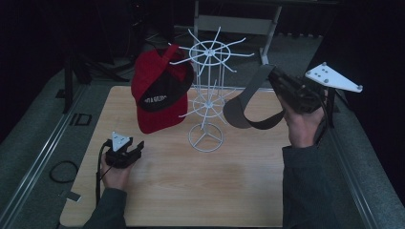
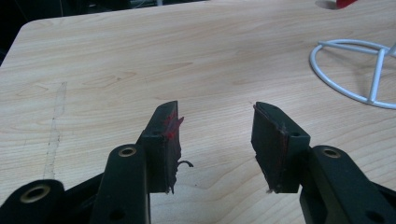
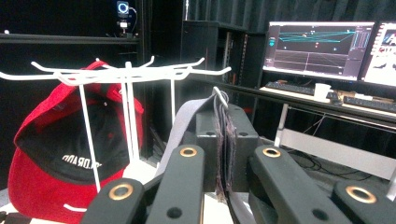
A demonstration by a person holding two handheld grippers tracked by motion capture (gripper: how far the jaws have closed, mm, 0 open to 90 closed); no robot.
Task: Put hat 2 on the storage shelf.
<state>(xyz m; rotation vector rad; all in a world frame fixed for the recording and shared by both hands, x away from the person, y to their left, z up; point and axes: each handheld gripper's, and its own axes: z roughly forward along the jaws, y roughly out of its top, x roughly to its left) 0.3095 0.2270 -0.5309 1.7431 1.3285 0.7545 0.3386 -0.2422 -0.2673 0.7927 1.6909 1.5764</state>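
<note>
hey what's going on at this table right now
A person is working with a handheld gripper in each hand at a wooden table. The right gripper is shut on a grey visor and holds it up in the air beside a white wire rack. A red and black cap already hangs on the far-left side of that rack. The left gripper rests low over the table with its jaws apart and nothing between them.

The left gripper (image 1: 125, 151) rests low at the near left, jaws apart. The right gripper (image 1: 282, 86) is raised at the far right, jaws clamped together, hand (image 1: 304, 125) beneath.
</note>
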